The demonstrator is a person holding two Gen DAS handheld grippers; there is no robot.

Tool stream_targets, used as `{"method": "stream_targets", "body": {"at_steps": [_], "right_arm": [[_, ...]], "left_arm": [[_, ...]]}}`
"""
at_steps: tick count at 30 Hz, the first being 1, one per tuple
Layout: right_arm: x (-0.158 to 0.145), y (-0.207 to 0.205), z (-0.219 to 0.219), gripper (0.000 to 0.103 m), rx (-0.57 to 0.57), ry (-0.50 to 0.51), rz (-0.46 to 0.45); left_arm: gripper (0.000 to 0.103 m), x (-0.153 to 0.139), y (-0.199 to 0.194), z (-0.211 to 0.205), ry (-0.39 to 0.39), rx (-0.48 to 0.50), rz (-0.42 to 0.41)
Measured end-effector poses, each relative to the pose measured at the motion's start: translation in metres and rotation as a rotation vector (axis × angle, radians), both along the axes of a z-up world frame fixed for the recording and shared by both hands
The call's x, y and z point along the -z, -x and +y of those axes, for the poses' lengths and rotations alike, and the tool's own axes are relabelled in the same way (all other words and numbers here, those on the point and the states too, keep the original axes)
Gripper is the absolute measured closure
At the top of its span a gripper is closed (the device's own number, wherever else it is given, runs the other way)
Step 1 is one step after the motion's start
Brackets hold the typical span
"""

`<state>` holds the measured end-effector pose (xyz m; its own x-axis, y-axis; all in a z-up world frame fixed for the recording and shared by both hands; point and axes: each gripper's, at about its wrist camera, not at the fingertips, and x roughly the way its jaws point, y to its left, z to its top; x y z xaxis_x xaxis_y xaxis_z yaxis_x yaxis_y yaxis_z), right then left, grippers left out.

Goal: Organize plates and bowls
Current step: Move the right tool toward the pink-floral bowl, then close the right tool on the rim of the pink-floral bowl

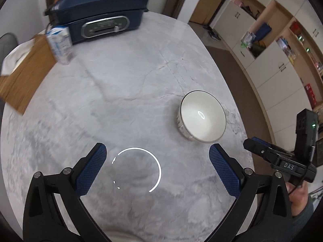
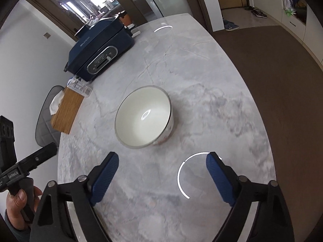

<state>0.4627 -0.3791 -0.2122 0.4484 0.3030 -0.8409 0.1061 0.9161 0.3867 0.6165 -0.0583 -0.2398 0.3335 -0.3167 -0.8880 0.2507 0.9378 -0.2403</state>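
Both tongs, left gripper (image 1: 157, 169) and right gripper (image 2: 162, 173), are being held released; the white bowl (image 2: 144, 117) beyond them is risking being knocked rightward off the marble table (image 2: 201, 80).

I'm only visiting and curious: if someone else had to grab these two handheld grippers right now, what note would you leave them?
Left gripper: open, nothing between its fingers, above bare table.
Right gripper: open, also empty, just short of the bowl.
One white bowl stands upright and empty on the marble table, apart from both grippers.
At the far end sit a blue cooker, a wooden board and a small carton.
No plates or other bowls are in view, so what is already organized cannot be told.
Left: probably pick up this bowl and put it with the others.
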Motion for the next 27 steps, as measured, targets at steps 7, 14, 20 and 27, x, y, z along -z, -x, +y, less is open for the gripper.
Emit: {"method": "stream_targets", "body": {"at_steps": [7, 14, 20, 27], "right_arm": [[0.023, -0.046, -0.001, 0.025, -0.014, 0.009, 0.044], [0.05, -0.068, -0.006, 0.031, -0.018, -0.003, 0.109], [0.065, -0.074, -0.002, 0.04, -0.037, -0.002, 0.133], [0.068, -0.076, 0.006, 0.077, -0.063, -0.004, 0.127]], "left_arm": [[0.0, 0.048, -0.048, -0.05, -0.006, 0.013, 0.063], [0.003, 0.085, -0.065, -0.068, 0.002, 0.021, 0.085], [0.048, 0.102, -0.071, -0.079, 0.005, 0.055, 0.112], [0.086, 0.109, -0.072, -0.086, 0.031, 0.076, 0.129]]}}
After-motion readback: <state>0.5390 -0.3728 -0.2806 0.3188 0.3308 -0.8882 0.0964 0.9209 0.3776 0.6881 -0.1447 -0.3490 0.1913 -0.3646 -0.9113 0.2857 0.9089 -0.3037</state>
